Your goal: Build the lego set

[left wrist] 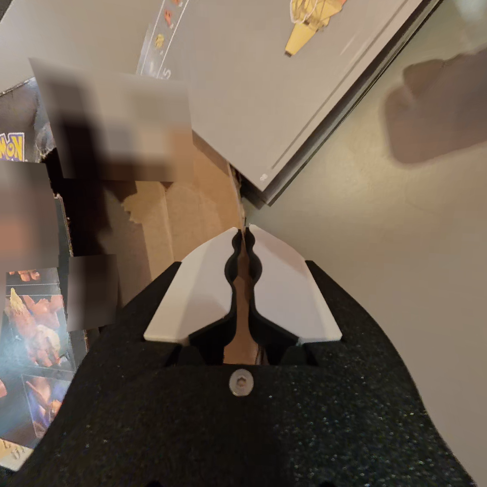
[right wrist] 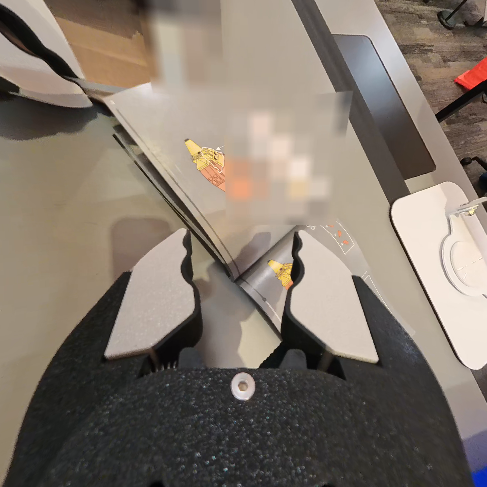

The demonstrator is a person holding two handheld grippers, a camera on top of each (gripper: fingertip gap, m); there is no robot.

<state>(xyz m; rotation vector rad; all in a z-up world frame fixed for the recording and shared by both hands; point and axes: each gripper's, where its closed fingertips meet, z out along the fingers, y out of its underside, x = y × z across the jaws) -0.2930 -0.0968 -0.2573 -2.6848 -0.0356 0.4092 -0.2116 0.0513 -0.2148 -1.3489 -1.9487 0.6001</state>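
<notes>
A pale grey worktop (right wrist: 52,184) is carrying everything here. An open instruction booklet (right wrist: 163,126) is lying directly on it, its grey pages showing drawings of yellow and orange brick parts, with one page curling up near the front. A brown cardboard box (left wrist: 184,224) is sitting just beside the booklet's corner, touching or nearly touching it. Toward the worktop's right edge, a white flat stand base (right wrist: 421,237) is resting well apart from the box.

Grey instruction booklet (right wrist: 163,137) lies open on the tabletop (right wrist: 52,210), pages fanned at the near edge, printed with yellow-and-orange brick build diagrams. Opened cardboard box (left wrist: 200,200) with colourful printed sides sits to its left, touching its corner.
</notes>
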